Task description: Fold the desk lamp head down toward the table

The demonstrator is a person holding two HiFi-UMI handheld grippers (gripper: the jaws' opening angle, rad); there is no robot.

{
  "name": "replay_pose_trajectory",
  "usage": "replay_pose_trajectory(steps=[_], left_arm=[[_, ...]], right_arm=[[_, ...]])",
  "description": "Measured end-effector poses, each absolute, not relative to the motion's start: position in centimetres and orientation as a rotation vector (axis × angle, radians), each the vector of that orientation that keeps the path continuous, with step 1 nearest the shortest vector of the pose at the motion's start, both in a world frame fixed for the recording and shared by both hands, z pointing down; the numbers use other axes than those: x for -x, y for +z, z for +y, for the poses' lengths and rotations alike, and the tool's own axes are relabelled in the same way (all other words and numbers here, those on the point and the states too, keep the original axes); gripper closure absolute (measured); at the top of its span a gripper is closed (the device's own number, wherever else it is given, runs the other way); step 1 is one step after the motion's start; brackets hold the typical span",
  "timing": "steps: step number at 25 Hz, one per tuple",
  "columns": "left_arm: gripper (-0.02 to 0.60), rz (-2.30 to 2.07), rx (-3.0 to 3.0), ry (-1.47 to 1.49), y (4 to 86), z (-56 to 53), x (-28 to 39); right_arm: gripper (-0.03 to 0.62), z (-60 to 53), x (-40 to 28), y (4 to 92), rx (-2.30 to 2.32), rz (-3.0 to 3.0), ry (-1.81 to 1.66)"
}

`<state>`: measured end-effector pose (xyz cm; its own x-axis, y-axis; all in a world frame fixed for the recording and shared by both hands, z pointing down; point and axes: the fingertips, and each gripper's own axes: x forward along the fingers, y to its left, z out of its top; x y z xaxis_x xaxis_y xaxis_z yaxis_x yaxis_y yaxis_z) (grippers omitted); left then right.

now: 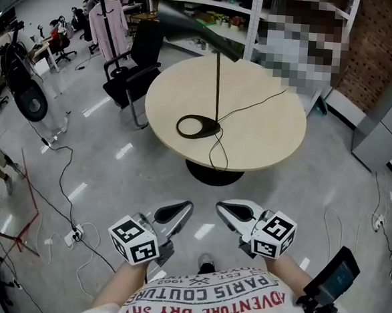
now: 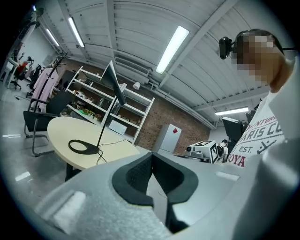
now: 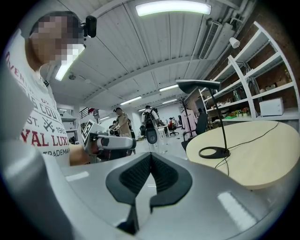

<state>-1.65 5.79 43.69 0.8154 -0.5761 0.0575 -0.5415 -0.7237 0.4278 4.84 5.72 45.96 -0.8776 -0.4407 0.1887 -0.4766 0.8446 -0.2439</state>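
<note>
A black desk lamp stands on the round beige table (image 1: pixel 264 134). Its ring base (image 1: pixel 198 127) lies near the table's middle, a thin stem (image 1: pixel 217 87) rises straight up, and the flat head (image 1: pixel 198 31) sticks out level at the top. The same lamp shows as a stem (image 2: pixel 104 125) in the left gripper view and as a head (image 3: pixel 198 85) in the right gripper view. Both grippers hang low by the person's chest, well short of the table. My left gripper (image 1: pixel 187 209) is shut and empty. Beside it, my right gripper (image 1: pixel 224 208) is shut and empty too.
The lamp's black cord (image 1: pixel 253 108) trails across the table and over its front edge. A black chair (image 1: pixel 131 71) stands at the table's far left. Shelves (image 1: pixel 213 13) line the back wall. Cables (image 1: pixel 71 224) lie on the floor at the left.
</note>
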Motion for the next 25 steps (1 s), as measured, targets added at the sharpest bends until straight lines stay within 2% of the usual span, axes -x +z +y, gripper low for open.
replay_pose_trajectory(steps=[6,13,25], left_arm=[[0.581,-0.826,-2.594,-0.108,42.1,-0.4,-1.1],[0.581,-0.901,-2.592,-0.072,41.2,-4.1,-1.0],[0.581,-0.841,-2.650,-0.084,40.2,-11.5,-0.7]], right_arm=[[0.591,-1.0,-7.5,44.9,-0.717,-2.905,0.399],[0.591,-5.5,-9.4,43.3,-0.769,-2.976,0.385],[0.591,-13.2,-8.9,42.6,-0.835,-2.969,0.292]])
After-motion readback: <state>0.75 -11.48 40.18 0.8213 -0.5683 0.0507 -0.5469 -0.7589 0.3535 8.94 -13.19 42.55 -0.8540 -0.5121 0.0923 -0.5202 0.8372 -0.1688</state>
